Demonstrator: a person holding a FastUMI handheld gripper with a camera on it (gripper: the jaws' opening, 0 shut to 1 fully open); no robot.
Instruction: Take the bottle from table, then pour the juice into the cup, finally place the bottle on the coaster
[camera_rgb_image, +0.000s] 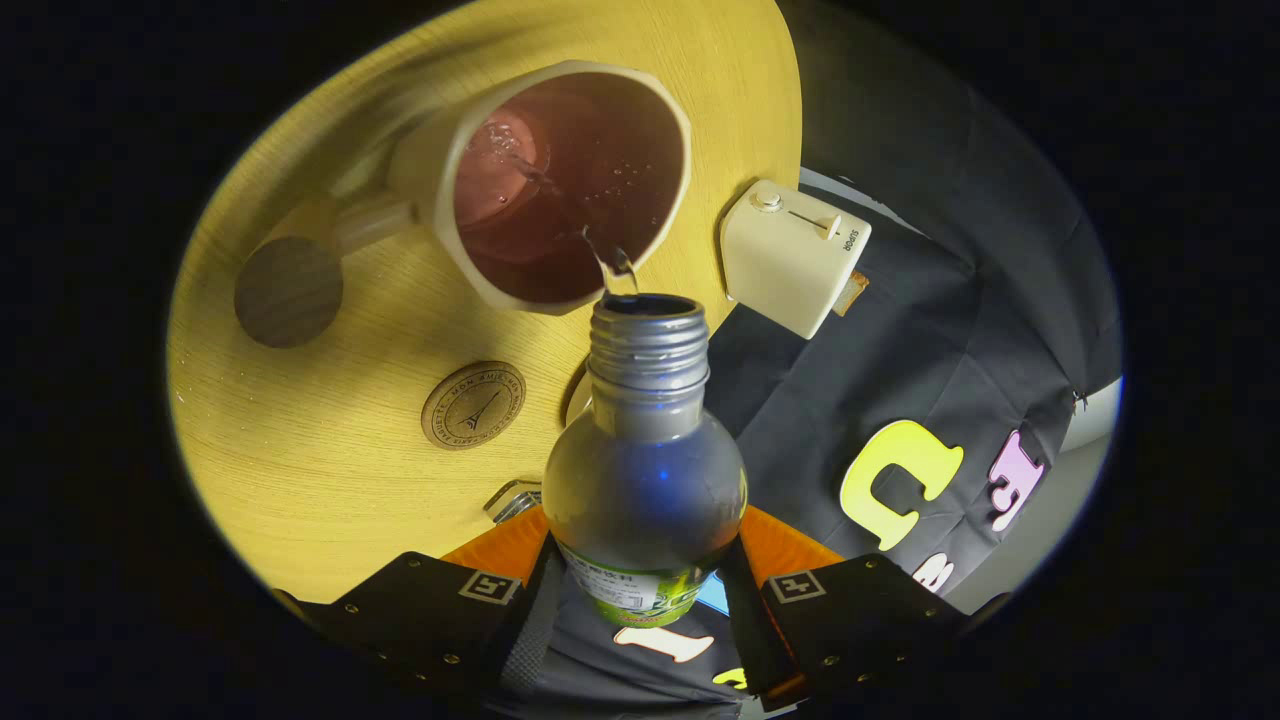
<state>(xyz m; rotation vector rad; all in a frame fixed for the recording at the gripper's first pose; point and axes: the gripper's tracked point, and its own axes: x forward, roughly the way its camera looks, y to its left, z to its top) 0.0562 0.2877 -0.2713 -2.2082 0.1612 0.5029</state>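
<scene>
One gripper (645, 590) clamps the tilted bottle (645, 480) between both fingers, juice streaming into the cup (560, 190) beyond; next, I judge, righting it and setting it on the coaster (473, 405) nearer left.

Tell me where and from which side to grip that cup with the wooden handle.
Grip the cup by its handle, which sticks out sideways, ending in a round knob clear of the coaster. Come from that side. The bowl looks too wide, and the bottle, clamped in the gripper, is pouring into it.
</scene>
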